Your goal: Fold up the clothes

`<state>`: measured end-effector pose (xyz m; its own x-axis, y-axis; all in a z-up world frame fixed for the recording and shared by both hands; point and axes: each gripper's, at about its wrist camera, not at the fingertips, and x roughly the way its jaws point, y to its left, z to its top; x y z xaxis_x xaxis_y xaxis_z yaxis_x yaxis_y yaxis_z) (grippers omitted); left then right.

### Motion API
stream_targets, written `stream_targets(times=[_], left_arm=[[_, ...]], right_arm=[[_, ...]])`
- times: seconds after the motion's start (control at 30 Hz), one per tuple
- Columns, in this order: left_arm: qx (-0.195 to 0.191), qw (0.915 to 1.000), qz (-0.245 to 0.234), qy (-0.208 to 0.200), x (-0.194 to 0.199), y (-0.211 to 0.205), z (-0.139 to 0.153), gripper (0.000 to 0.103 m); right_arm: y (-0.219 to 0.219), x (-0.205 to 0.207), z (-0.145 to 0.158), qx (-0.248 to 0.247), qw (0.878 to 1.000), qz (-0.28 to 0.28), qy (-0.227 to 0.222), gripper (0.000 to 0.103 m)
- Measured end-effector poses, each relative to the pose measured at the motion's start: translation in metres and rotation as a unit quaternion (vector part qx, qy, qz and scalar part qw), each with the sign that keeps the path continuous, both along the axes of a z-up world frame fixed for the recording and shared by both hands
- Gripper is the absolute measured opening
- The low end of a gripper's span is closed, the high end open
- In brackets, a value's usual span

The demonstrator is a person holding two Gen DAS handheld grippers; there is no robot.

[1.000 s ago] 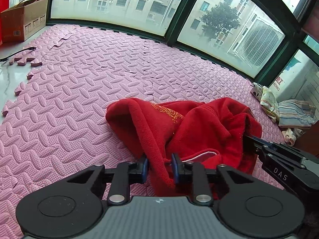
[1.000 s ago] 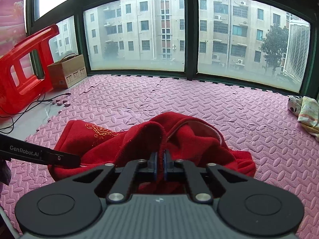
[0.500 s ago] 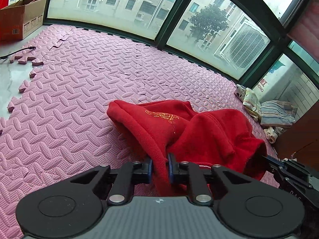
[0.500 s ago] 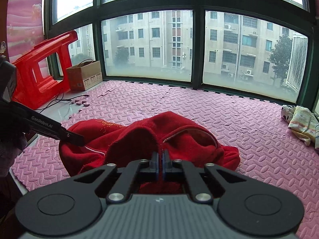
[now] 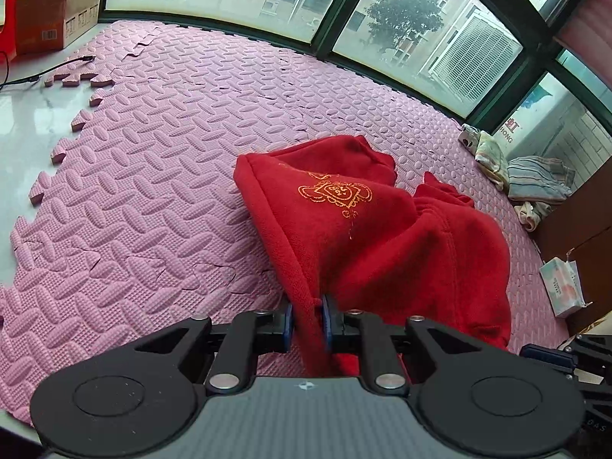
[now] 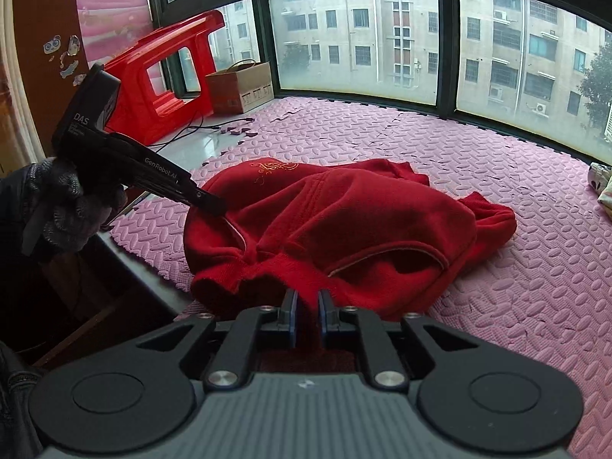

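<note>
A red fleece garment [image 5: 363,237] with gold embroidery [image 5: 334,193] lies bunched on the pink foam mat [image 5: 153,145]. My left gripper [image 5: 308,317] is shut on a thick edge of it, which runs taut up from the jaws. In the right wrist view the garment [image 6: 344,222] spreads ahead, and my right gripper [image 6: 306,317] holds its near hem with the jaws a little apart and red cloth between them. A gloved hand [image 6: 65,206] holds the left gripper [image 6: 214,206] at the garment's left edge. The right gripper's body [image 5: 566,359] shows at lower right.
A red plastic stool [image 6: 160,88], a cardboard box [image 6: 241,88] and cables [image 6: 199,128] stand at the left beyond the mat's edge. A pile of clothes [image 5: 535,183] and a tissue pack [image 5: 562,287] lie at the right. Windows [image 6: 352,38] close off the far side.
The left jaws have closed on the garment's edge and pulled it taut. Both grippers have drawn back and apart, spreading the garment. The right jaws stand slightly wider than before.
</note>
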<state>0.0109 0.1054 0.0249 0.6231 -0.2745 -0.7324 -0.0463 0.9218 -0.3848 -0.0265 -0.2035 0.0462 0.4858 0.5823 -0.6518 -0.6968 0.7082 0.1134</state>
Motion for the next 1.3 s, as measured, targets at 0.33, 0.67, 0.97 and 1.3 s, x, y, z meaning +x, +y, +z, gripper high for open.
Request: stream_targets(times=[0.33, 0.67, 0.97, 1.3], left_arm=[[0.018, 0.9998, 0.011, -0.006, -0.019, 0.011, 0.003, 0.033], [0.003, 0.9976, -0.06, -0.034, -0.004, -0.034, 0.012, 0.036], [-0.021, 0.9823, -0.184, -0.029, 0.023, -0.113, 0.0, 0.037], [-0.027, 0.9665, -0.255, -0.002, 0.039, -0.159, -0.018, 0.045]], right_arm=[[-0.029, 0.031, 0.023, -0.001, 0.996, -0.088, -0.034, 0.028], [-0.053, 0.158, -0.011, -0.014, 0.978, -0.208, -0.013, 0.034], [-0.071, 0.247, -0.045, 0.018, 0.963, -0.262, 0.065, 0.034], [-0.074, 0.3, -0.084, 0.025, 0.953, -0.257, 0.157, 0.034]])
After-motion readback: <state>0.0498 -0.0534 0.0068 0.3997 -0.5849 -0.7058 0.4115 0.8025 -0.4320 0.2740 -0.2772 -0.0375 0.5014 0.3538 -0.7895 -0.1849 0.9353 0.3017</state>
